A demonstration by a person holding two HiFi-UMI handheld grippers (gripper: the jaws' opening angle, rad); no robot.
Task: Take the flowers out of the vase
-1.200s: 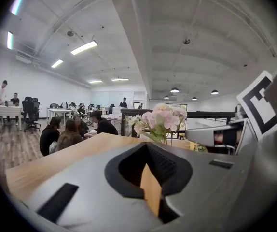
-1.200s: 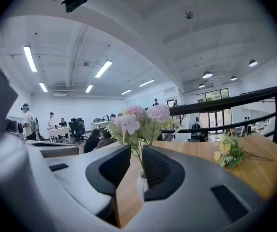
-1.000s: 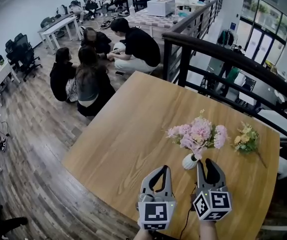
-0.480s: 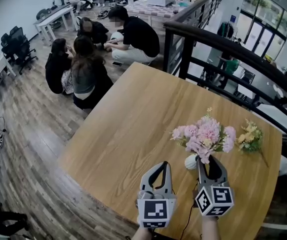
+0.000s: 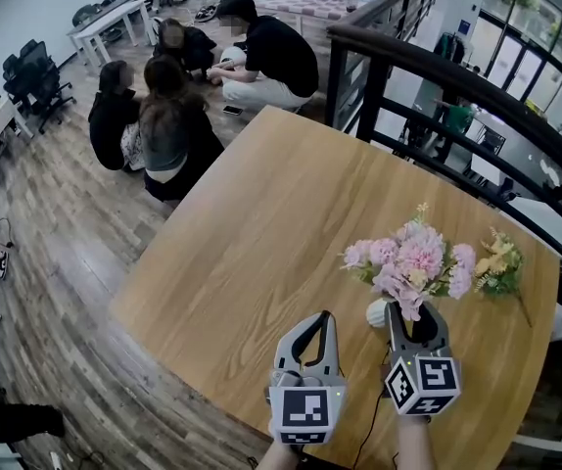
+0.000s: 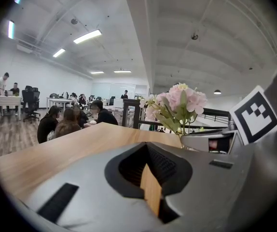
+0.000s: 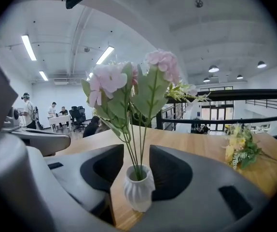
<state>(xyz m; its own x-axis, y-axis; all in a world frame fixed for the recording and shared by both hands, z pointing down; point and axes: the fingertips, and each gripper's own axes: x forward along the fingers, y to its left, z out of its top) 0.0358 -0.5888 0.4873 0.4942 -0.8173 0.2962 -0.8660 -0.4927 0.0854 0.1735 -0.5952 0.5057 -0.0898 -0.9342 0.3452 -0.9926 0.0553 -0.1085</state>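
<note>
A small white ribbed vase (image 7: 138, 190) stands on the wooden table (image 5: 261, 233) with pink flowers (image 5: 413, 262) on green stems (image 7: 138, 134) in it. My right gripper (image 7: 134, 151) is open. Its jaws have just been opening, and the vase stands between them with a gap on each side. From the head view, the vase (image 5: 377, 313) peeks out beside the right gripper (image 5: 413, 317), under the blooms. My left gripper (image 5: 308, 321) is beside it to the left, shut and empty. Through the left gripper (image 6: 146, 146) view, the pink flowers (image 6: 177, 103) show to the right.
A bunch of yellow flowers (image 5: 499, 267) lies on the table to the right of the vase. A black railing (image 5: 438, 96) runs behind the table's far edge. Several people (image 5: 163, 116) sit on the floor beyond the left edge.
The right gripper's jaws have spread wider around the vase. Both grippers have sunk a little toward the table, and the flowers now sit closer over the right gripper.
</note>
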